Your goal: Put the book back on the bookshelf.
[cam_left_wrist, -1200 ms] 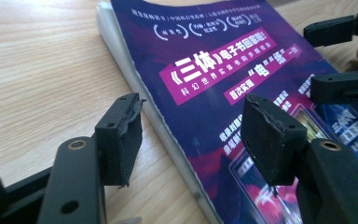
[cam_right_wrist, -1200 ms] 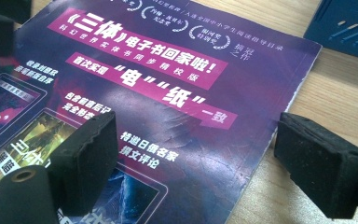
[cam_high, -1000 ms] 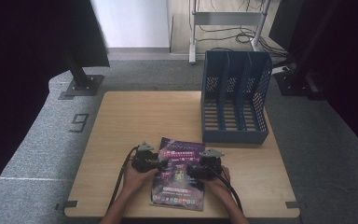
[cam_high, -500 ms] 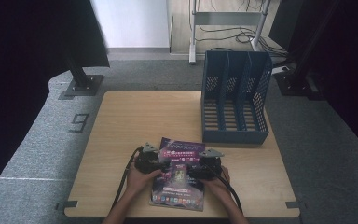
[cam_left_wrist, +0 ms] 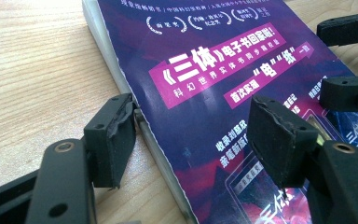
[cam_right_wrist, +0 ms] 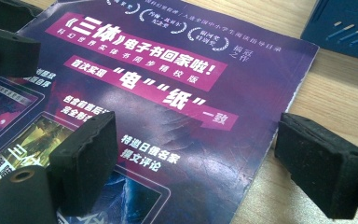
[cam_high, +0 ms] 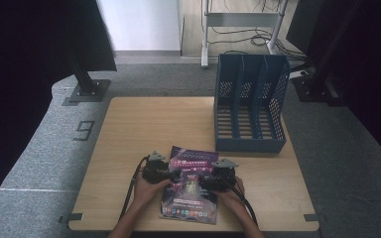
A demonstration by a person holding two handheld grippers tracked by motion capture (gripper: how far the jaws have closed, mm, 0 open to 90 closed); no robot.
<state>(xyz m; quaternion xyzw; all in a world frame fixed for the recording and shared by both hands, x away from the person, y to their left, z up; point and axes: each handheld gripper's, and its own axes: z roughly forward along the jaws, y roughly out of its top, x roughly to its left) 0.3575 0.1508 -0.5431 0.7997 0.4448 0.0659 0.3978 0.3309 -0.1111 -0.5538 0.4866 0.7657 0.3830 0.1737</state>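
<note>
Grey carpet floor (cam_high: 44, 148), light wooden table (cam_high: 144, 124) in the middle, black stand base (cam_high: 85, 91) on the carpet beyond its far-left corner.

Left gripper (cam_high: 171, 174): held low over the table in the person's left hand (cam_high: 146, 191), jaws spread wide and just been opening. In the left gripper view (cam_left_wrist: 191, 140) the left edge of the purple book (cam_left_wrist: 223, 70) runs up between the jaws: one pad is outboard, just beside the page block over bare wood, the other hangs over the cover. Pads not pressing, no grip.

Purple book (cam_high: 191, 186) lies flat near the front edge of the table, slightly skewed, pink banner with white Chinese lettering on the cover. It sits directly under and between both claws.

Right gripper (cam_high: 204, 181): in the person's right hand (cam_high: 230, 196), facing the left one across the cover, tips near each other. In the right gripper view (cam_right_wrist: 193, 154) its jaws are apart, straddling the book's (cam_right_wrist: 177, 93) right edge: one pad above the cover, the other past the edge over the table. Clamped on nothing.

Blue three-slot file rack (cam_high: 250, 106) stands upright well beyond the right claw, at the table's far-right side, apart from the book; its corner shows in the right gripper view (cam_right_wrist: 345, 25).
</note>
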